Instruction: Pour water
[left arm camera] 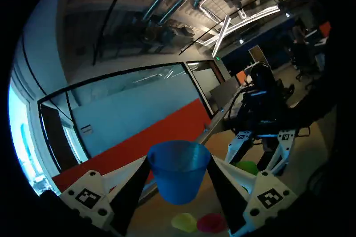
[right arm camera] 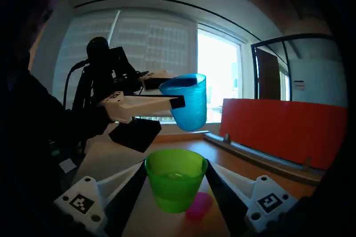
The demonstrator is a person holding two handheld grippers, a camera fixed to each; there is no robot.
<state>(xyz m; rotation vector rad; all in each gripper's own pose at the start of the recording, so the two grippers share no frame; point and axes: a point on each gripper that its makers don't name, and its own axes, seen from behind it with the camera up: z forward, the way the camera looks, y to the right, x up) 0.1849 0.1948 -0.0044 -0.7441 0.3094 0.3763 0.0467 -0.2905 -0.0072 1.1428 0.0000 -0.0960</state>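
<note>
The left gripper [left arm camera: 179, 161] clamps the blue cup [left arm camera: 179, 179] and the right gripper [right arm camera: 175, 166] the green cup [right arm camera: 175, 188] of water, both mid-wall, which suits light, thin plastic that would probably buckle if squeezed.

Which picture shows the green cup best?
The right gripper view: the green cup sits big and close between the fingers of the right gripper. In the left gripper view it is a small, far-off green patch, partly hidden.

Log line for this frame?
left gripper: shut on blue cup, raised, barely tilted | right gripper: shut on green cup, liquid inside | table: pink cup, yellow cup
</note>
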